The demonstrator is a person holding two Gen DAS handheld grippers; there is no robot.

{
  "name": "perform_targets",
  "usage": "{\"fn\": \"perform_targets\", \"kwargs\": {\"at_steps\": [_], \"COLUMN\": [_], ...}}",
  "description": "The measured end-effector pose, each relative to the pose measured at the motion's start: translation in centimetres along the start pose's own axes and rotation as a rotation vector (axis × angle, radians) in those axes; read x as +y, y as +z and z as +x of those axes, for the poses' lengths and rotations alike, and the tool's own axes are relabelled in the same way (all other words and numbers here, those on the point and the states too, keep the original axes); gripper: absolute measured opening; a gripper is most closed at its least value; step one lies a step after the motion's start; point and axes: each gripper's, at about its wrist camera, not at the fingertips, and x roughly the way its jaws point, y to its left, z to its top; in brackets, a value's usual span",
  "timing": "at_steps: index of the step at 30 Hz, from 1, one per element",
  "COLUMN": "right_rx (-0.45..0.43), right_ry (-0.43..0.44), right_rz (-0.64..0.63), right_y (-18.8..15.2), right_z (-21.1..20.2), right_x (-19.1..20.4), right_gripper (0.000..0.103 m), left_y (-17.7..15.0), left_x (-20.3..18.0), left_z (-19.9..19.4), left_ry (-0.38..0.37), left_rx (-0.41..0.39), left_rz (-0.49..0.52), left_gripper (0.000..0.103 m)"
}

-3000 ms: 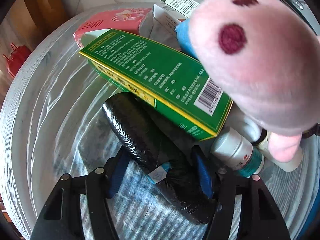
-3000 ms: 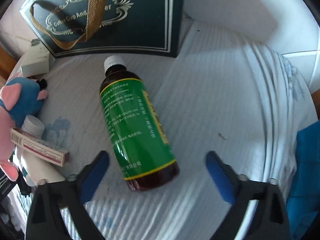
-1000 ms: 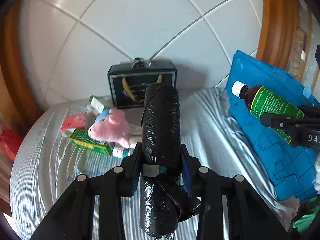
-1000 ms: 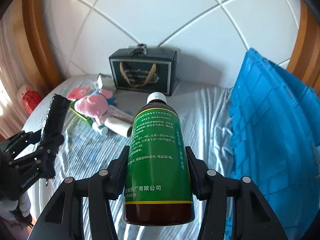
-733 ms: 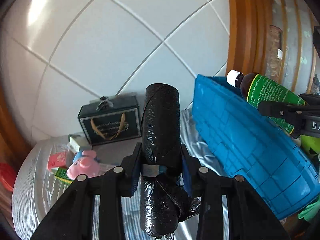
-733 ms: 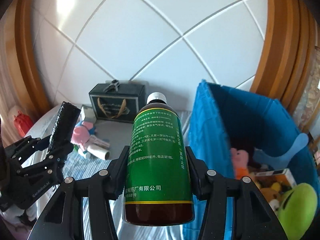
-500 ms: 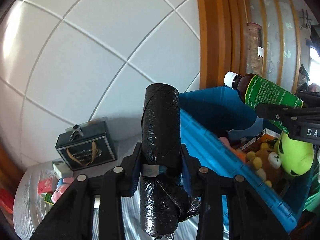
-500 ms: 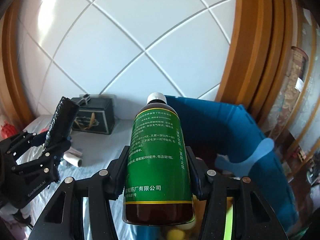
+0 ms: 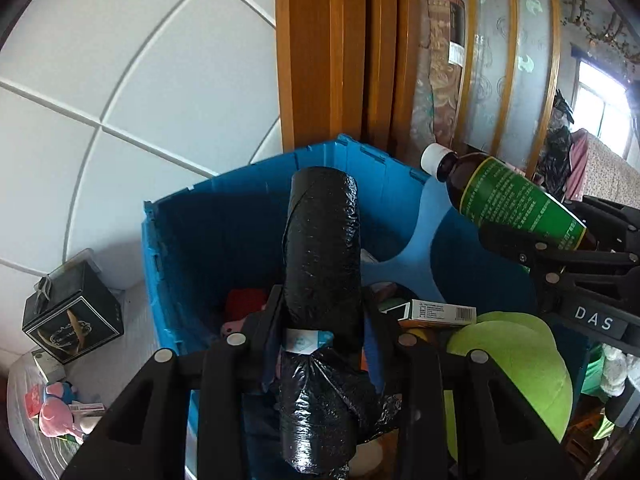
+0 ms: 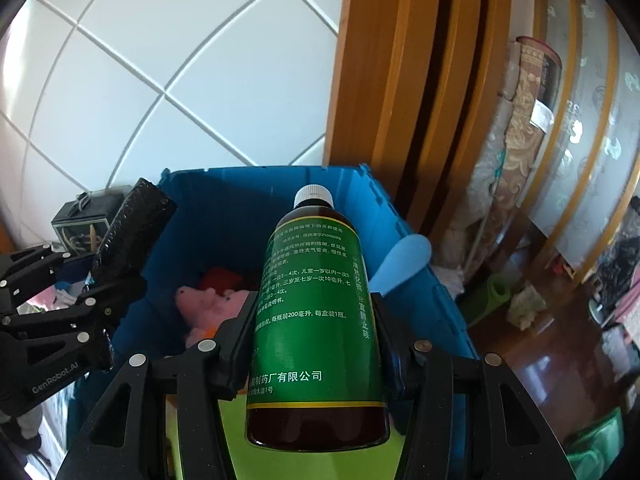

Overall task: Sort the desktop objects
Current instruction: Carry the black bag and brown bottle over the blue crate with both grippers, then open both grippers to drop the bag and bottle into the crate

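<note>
Blue plastic fills the middle of both views: the blue crate [image 9: 224,240] is right under your hands. Your left gripper [image 9: 324,336] has its fingers clamped on the black roll of bin bags [image 9: 322,248], held above the crate's open mouth. Your right gripper [image 10: 316,340] has its fingers clamped on the green-labelled syrup bottle [image 10: 314,300], cap pointing forward, also over the crate.

Part of the sorting looks done: inside the crate you can see a pink plush toy [image 10: 208,304], a small carton [image 9: 438,312], a lime-green plush [image 9: 512,356] and something red at the back.

Both held items are not yet dropped in, so releasing them is, I judge, the step in hand. More is left after that: on the cloth-covered surface [image 9: 132,340] to the left sit a dark gift bag [image 9: 72,320], a pink and blue plush pig [image 9: 56,404] and a few small boxes and bottles beside it.
</note>
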Motion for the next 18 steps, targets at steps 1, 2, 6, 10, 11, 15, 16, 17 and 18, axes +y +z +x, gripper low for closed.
{"fn": "perform_targets", "kwargs": {"at_steps": [1, 2, 6, 10, 11, 15, 16, 17, 18], "right_rx": [0.016, 0.030, 0.086, 0.113, 0.118, 0.131, 0.133, 0.136, 0.139], "right_ry": [0.002, 0.007, 0.028, 0.047, 0.050, 0.049, 0.050, 0.048, 0.047], "right_rz": [0.003, 0.003, 0.002, 0.002, 0.001, -0.005, -0.007, -0.012, -0.018], "right_y": [-0.2, -0.5, -1.3, -1.9, -2.0, -2.2, -2.2, -2.3, -2.2], "right_z": [0.6, 1.0, 3.4, 4.7, 4.9, 5.8, 5.9, 5.9, 6.0], "right_x": [-0.5, -1.2, -2.7, -3.1, -3.1, -3.3, -3.3, -3.2, -3.1], "right_gripper": [0.051, 0.051, 0.051, 0.051, 0.051, 0.051, 0.051, 0.051, 0.051], "left_y": [0.0, -0.1, -1.1, -1.3, -1.3, -1.3, -1.3, -1.2, -1.3], "left_x": [-0.4, -0.7, -1.5, -1.8, -1.9, -2.0, -2.1, -2.1, -2.1], "left_z": [1.0, 1.8, 4.3, 4.6, 4.5, 4.0, 3.9, 3.8, 3.6], "left_ry": [-0.006, -0.008, 0.007, 0.033, 0.048, 0.063, 0.070, 0.075, 0.079], "left_rx": [0.027, 0.051, 0.115, 0.129, 0.127, 0.112, 0.108, 0.105, 0.102], "left_rz": [0.003, 0.004, 0.014, 0.020, 0.029, 0.033, 0.036, 0.039, 0.042], "left_gripper": [0.034, 0.034, 0.034, 0.035, 0.035, 0.035, 0.036, 0.037, 0.043]}}
